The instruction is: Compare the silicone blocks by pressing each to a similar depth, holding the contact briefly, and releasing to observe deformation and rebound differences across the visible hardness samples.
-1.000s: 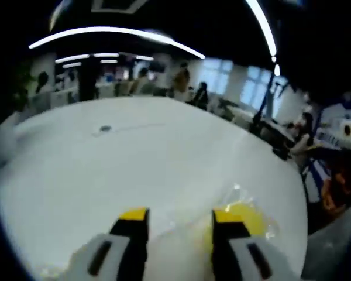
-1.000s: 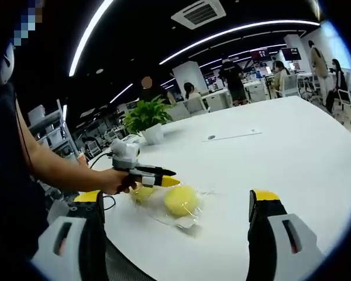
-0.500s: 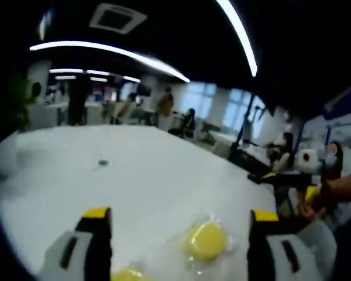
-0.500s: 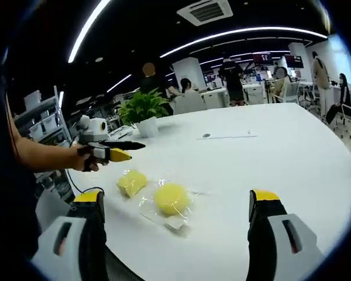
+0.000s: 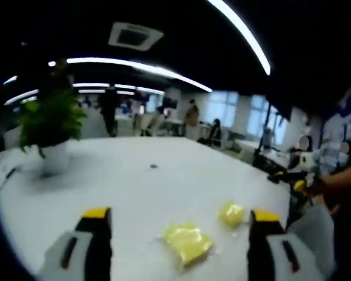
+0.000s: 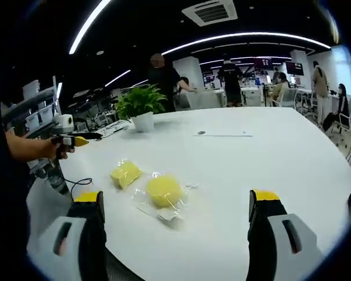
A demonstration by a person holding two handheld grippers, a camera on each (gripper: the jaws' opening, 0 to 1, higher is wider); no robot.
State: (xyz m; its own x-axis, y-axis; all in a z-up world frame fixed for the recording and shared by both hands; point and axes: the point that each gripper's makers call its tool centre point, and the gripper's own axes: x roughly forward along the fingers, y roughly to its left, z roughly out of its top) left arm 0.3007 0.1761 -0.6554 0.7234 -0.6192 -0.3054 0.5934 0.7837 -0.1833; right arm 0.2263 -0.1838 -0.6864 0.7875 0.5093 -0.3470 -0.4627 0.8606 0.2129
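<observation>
Two yellow silicone blocks in clear wrapping lie on the white table [image 6: 269, 158]. In the right gripper view, the squarish block [image 6: 126, 173] is on the left and the round block [image 6: 163, 190] beside it. In the left gripper view, the squarish block [image 5: 188, 243] lies nearest and the round block [image 5: 231, 212] behind it. My left gripper [image 5: 179, 213] is open, off the table's edge, touching neither. A hand holds this left gripper [image 6: 76, 140] at the far left. My right gripper [image 6: 176, 195] is open and empty, short of the blocks; the same right gripper [image 5: 292, 177] is at the right.
A potted plant [image 6: 141, 105] stands at the table's far side, seen again as the plant [image 5: 50, 126] at the left. A black cable [image 6: 82, 181] hangs off the near left edge. A small dark mark [image 6: 201, 133] sits mid-table. People and desks fill the office behind.
My left gripper's jaws have spread from narrow to wide open, and it has drawn back leftward from the blocks, off the table's edge. The right gripper has stayed open.
</observation>
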